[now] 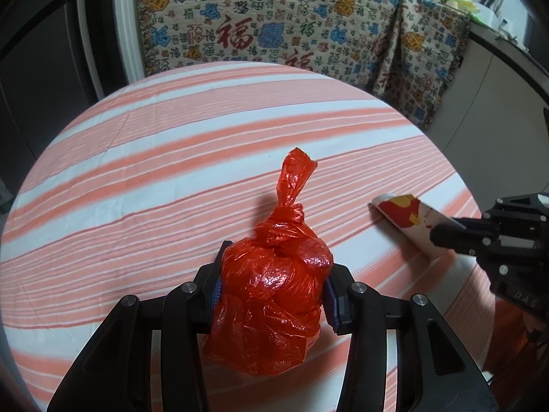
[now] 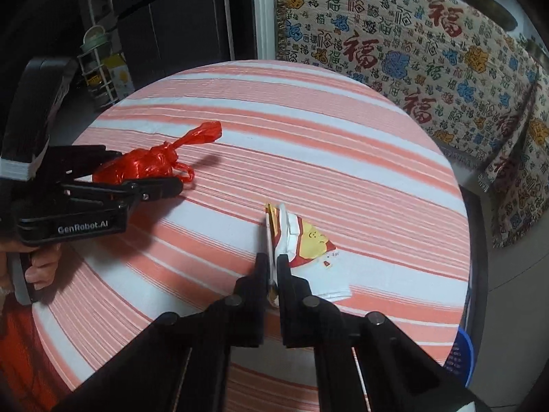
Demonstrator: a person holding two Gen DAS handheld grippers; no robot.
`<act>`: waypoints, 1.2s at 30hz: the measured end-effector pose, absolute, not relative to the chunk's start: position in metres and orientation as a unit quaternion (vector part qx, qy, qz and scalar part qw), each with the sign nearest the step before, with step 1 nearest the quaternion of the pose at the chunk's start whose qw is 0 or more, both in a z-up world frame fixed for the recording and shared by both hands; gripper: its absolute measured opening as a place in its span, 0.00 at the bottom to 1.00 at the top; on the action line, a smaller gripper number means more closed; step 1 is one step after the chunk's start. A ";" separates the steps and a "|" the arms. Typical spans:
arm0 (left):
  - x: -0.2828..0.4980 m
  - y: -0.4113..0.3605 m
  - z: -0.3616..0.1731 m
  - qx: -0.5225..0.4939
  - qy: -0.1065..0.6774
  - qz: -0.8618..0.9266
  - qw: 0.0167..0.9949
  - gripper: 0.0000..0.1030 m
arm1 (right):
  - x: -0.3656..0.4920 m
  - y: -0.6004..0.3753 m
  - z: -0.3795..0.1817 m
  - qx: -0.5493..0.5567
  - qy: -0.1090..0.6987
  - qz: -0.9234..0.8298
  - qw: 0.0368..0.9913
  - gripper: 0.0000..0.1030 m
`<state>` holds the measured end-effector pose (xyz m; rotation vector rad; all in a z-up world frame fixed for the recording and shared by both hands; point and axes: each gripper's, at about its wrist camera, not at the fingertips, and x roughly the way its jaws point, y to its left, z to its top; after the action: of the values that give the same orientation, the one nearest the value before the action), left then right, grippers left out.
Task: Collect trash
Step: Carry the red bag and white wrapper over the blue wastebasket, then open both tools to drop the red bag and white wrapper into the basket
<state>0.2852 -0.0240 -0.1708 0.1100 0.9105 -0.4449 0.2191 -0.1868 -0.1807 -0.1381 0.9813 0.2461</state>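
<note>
A knotted red plastic bag (image 1: pixel 274 288) sits between the fingers of my left gripper (image 1: pixel 272 281), which is shut on it above the striped round table (image 1: pixel 137 171). The bag also shows in the right wrist view (image 2: pixel 144 166), held by the left gripper (image 2: pixel 151 178). My right gripper (image 2: pixel 273 267) is shut on a flattened white paper cup with a red and yellow print (image 2: pixel 308 247), held just over the table. In the left wrist view the cup (image 1: pixel 408 219) and right gripper (image 1: pixel 456 233) are at the right.
A patterned cloth with red characters (image 1: pixel 274 17) hangs behind the table. A dark cabinet (image 2: pixel 171 17) and a small rack (image 2: pixel 99 65) stand at the far left. A blue object (image 2: pixel 463 357) lies below the table's right edge.
</note>
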 end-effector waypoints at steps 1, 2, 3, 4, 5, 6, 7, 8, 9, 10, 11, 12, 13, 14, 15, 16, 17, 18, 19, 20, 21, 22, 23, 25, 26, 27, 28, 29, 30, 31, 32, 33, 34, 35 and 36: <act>0.284 -0.026 -0.169 0.051 0.436 -0.218 0.872 0.45 | 0.219 -0.189 -0.179 -0.060 0.469 0.116 0.874 0.05; 0.283 -0.027 -0.166 0.049 0.435 -0.223 0.871 0.45 | 0.217 -0.193 -0.174 -0.047 0.461 0.112 0.879 0.05; 0.280 -0.030 -0.163 0.047 0.435 -0.228 0.870 0.45 | 0.215 -0.198 -0.170 -0.037 0.457 0.110 0.882 0.05; 0.278 -0.034 -0.160 0.044 0.434 -0.234 0.869 0.45 | 0.212 -0.205 -0.165 -0.026 0.451 0.107 0.886 0.05; 0.277 -0.037 -0.158 0.041 0.435 -0.241 0.866 0.45 | 0.210 -0.210 -0.160 -0.018 0.447 0.102 0.889 0.05; 0.275 -0.044 -0.154 0.038 0.437 -0.249 0.864 0.45 | 0.208 -0.217 -0.155 -0.011 0.442 0.098 0.892 0.05; 0.273 -0.050 -0.152 0.036 0.438 -0.256 0.861 0.45 | 0.205 -0.223 -0.149 -0.005 0.437 0.094 0.895 0.05; 0.271 -0.061 -0.148 0.037 0.438 -0.265 0.858 0.45 | 0.201 -0.231 -0.144 0.002 0.433 0.090 0.897 0.05; 0.268 -0.070 -0.144 0.040 0.436 -0.272 0.857 0.45 | 0.197 -0.239 -0.138 0.008 0.429 0.085 0.899 0.05; 0.266 -0.081 -0.140 0.043 0.434 -0.280 0.855 0.45 | 0.190 -0.252 -0.131 0.015 0.424 0.078 0.902 0.05; 0.263 -0.092 -0.136 0.045 0.432 -0.289 0.853 0.45 | 0.186 -0.259 -0.128 0.019 0.421 0.071 0.904 0.05; 0.260 -0.107 -0.131 0.046 0.430 -0.301 0.850 0.45 | 0.179 -0.274 -0.123 0.026 0.418 0.060 0.906 0.05; 0.256 -0.123 -0.126 0.046 0.428 -0.314 0.846 0.45 | 0.172 -0.290 -0.119 0.033 0.415 0.046 0.908 0.05; 0.253 -0.137 -0.123 0.047 0.427 -0.324 0.843 0.45 | 0.168 -0.302 -0.118 0.037 0.415 0.037 0.909 0.05; 0.249 -0.155 -0.119 0.050 0.425 -0.338 0.838 0.45 | 0.161 -0.319 -0.116 0.040 0.414 0.021 0.909 0.05; 0.246 -0.171 -0.116 0.053 0.423 -0.350 0.834 0.45 | 0.152 -0.338 -0.115 0.042 0.413 0.000 0.910 0.05; 0.241 -0.189 -0.113 0.057 0.420 -0.362 0.830 0.45 | 0.146 -0.352 -0.116 0.043 0.414 -0.015 0.909 0.05; 0.235 -0.209 -0.111 0.061 0.417 -0.376 0.825 0.45 | 0.138 -0.371 -0.116 0.048 0.415 -0.034 0.908 0.05; 0.229 -0.228 -0.110 0.065 0.416 -0.389 0.819 0.45 | 0.128 -0.395 -0.117 0.057 0.418 -0.056 0.905 0.05; 0.225 -0.243 -0.110 0.069 0.415 -0.400 0.815 0.45 | 0.124 -0.408 -0.118 0.062 0.420 -0.068 0.903 0.05; 0.219 -0.262 -0.112 0.073 0.415 -0.410 0.809 0.45 | 0.117 -0.429 -0.121 0.070 0.423 -0.087 0.899 0.05; 0.214 -0.281 -0.115 0.076 0.417 -0.420 0.803 0.45 | 0.110 -0.448 -0.125 0.081 0.425 -0.102 0.896 0.05; 0.209 -0.298 -0.119 0.078 0.419 -0.430 0.796 0.45 | 0.106 -0.463 -0.130 0.093 0.427 -0.112 0.892 0.05; 0.202 -0.325 -0.126 0.085 0.421 -0.441 0.788 0.45 | 0.096 -0.488 -0.138 0.114 0.428 -0.129 0.887 0.05; 0.198 -0.341 -0.133 0.091 0.424 -0.445 0.783 0.45 | 0.093 -0.496 -0.142 0.121 0.428 -0.134 0.885 0.06; 0.196 -0.352 -0.137 0.093 0.427 -0.449 0.779 0.45 | 0.089 -0.507 -0.148 0.132 0.429 -0.139 0.883 0.06; 0.195 -0.364 -0.143 0.095 0.432 -0.452 0.775 0.45 | 0.086 -0.517 -0.154 0.145 0.430 -0.142 0.880 0.06; 0.194 -0.375 -0.150 0.096 0.437 -0.454 0.770 0.45 | 0.083 -0.524 -0.159 0.156 0.431 -0.143 0.877 0.06; 0.193 -0.382 -0.155 0.095 0.442 -0.455 0.767 0.45 | 0.081 -0.530 -0.164 0.166 0.431 -0.143 0.875 0.06; 0.193 -0.389 -0.160 0.095 0.447 -0.456 0.764 0.46 | 0.079 -0.538 -0.170 0.180 0.432 -0.144 0.872 0.06; 0.193 -0.396 -0.165 0.095 0.451 -0.456 0.761 0.46 | 0.076 -0.545 -0.176 0.192 0.432 -0.146 0.869 0.06; 0.193 -0.402 -0.171 0.096 0.454 -0.457 0.759 0.46 | 0.075 -0.551 -0.181 0.203 0.433 -0.147 0.866 0.06; 0.194 -0.408 -0.176 0.097 0.457 -0.457 0.757 0.46 | 0.074 -0.561 -0.188 0.221 0.435 -0.148 0.860 0.06; 0.197 -0.412 -0.180 0.098 0.459 -0.457 0.755 0.46 | 0.075 -0.569 -0.194 0.234 0.437 -0.149 0.856 0.06; 0.197 -0.417 -0.184 0.100 0.462 -0.457 0.753 0.46 | 0.075 -0.575 -0.200 0.245 0.439 -0.148 0.852 0.06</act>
<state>0.1975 -0.4173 -0.1842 0.2181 1.0076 -0.9981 0.0745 -0.5751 -0.1996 0.5168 0.9236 -0.3111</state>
